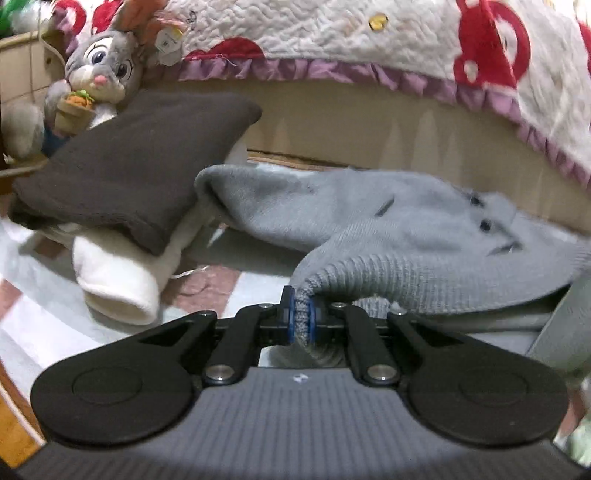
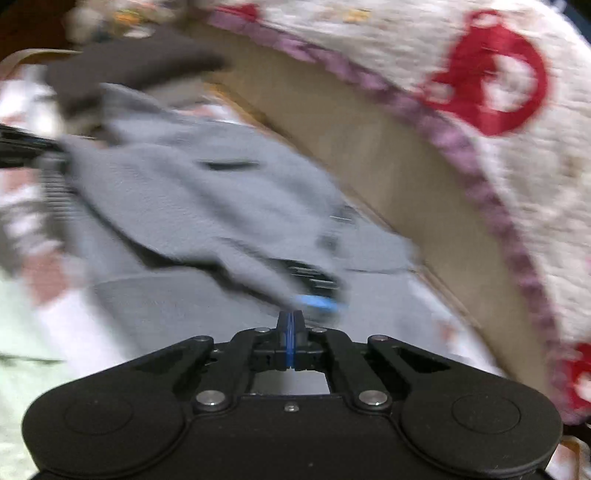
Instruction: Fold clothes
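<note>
A grey knitted cardigan (image 1: 388, 229) with dark buttons lies rumpled on the floor cover by the bed. My left gripper (image 1: 303, 314) is shut on its ribbed hem and holds that edge lifted. In the blurred right wrist view the cardigan (image 2: 207, 199) spreads ahead and to the left. My right gripper (image 2: 291, 328) is shut, its blue pads pressed together with nothing between them, just short of the cardigan's near edge. The left gripper shows at the far left edge of the right wrist view (image 2: 29, 147), holding the cloth.
A folded dark brown garment (image 1: 129, 166) lies on a folded white one (image 1: 122, 284) at the left. A plush rabbit (image 1: 99, 70) sits behind them. The bed frame (image 1: 369, 125) and a red-and-white quilt (image 1: 332, 33) run across the back and right.
</note>
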The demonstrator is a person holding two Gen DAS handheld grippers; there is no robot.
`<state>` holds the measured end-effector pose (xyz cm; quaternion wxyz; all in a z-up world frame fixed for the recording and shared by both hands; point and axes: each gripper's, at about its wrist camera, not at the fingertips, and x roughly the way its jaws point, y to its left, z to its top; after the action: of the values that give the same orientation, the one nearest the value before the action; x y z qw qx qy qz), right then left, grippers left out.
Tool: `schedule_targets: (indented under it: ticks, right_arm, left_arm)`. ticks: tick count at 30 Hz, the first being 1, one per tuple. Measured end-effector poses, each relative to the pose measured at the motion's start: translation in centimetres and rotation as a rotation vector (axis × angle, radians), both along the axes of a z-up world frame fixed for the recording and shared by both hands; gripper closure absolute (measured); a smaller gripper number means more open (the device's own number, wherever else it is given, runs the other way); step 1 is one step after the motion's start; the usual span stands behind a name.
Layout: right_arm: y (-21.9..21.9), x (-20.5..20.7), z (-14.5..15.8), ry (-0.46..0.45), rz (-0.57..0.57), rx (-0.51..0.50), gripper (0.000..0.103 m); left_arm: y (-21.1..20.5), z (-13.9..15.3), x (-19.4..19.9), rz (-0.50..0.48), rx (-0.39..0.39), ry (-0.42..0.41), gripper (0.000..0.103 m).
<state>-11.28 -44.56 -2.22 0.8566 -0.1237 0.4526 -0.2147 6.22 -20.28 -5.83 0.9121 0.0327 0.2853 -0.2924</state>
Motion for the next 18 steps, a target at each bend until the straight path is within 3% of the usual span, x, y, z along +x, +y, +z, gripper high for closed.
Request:
schedule_targets:
  ticks: [3,5,8,9,10,12,16,18]
  right_arm:
    - [-1.8,-0.1,0.3,-0.038,-0.068,0.132,0.103]
    - [-3.0,-0.2,0.4,-0.064,-0.114,0.22,0.103]
    - [-3.4,0.3,0.7,-0.098,-0.141,0.352,0.08]
    - [-2.8,0.7,0.7,-0.108,-0.128,0.397,0.058]
    - [-2.4,1.1,0.7,-0.114,-0.119,0.432,0.042]
    - [-2.2,1.4,-0.3,-0.104,-0.128,0.418,0.034]
    - [-2.0,2.2,-2.2,-0.082,-0.146,0.391,0.033]
    - [-1.8,2.6,-3.1,-0.072,-0.154,0.377,0.025]
  left_arm:
    - [0.1,-0.1,0.0,-0.004,-0.041,0.015,0.093]
    - [0.7,-0.7,0.6,-0.001,-0.101,0.09,0.093]
    - [1.5,-1.6,1.6,0.013,-0.175,0.196,0.093]
    - [1.8,-1.8,1.9,0.02,-0.2,0.222,0.093]
    - [2.1,-2.0,2.1,0.026,-0.226,0.248,0.093]
    - [2.7,-2.3,2.4,0.031,-0.285,0.292,0.093]
    - [3.3,-2.2,2.6,0.046,-0.265,0.28,0.093]
    - [3.5,-2.1,2.6,0.049,-0.241,0.281,0.093]
